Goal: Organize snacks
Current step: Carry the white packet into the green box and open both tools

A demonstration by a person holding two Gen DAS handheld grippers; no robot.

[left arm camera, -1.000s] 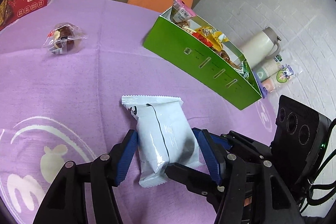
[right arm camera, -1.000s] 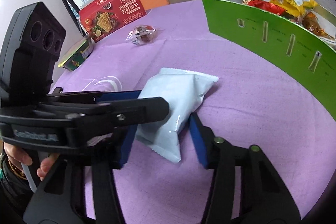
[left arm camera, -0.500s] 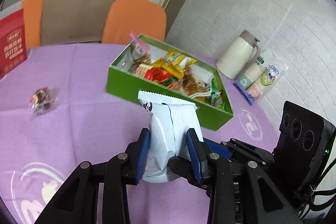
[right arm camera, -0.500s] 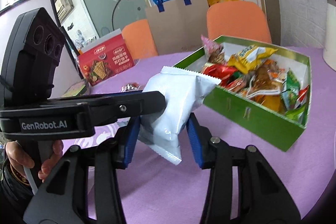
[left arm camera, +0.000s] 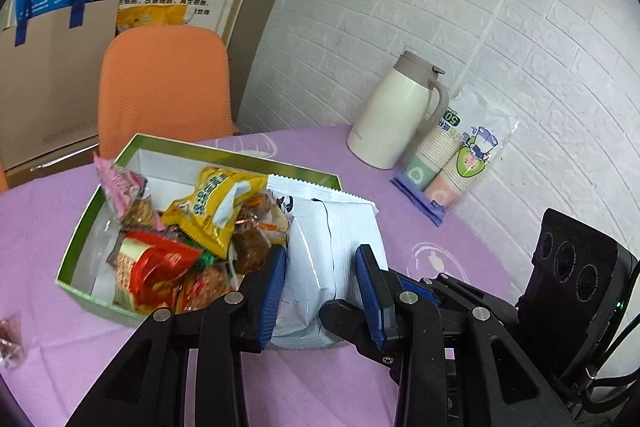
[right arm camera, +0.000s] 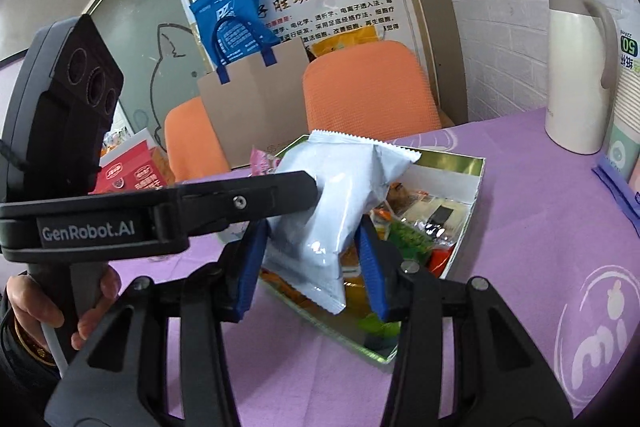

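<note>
Both grippers pinch the white snack pouch (left arm camera: 332, 251): left gripper (left arm camera: 322, 281) and right gripper (right arm camera: 312, 267) each press blue pads into its sides. Pouch hangs above the green box (left arm camera: 76, 247) of snacks on the purple tablecloth (left arm camera: 460, 227).

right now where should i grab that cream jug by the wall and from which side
Take the jug by its handle, coming from the side with the cup pack. It stands upright on the table, and the handle loops out toward those cups, giving narrow jaws something to close on. The rounded body looks too wide and smooth for a sure pinch.
</note>
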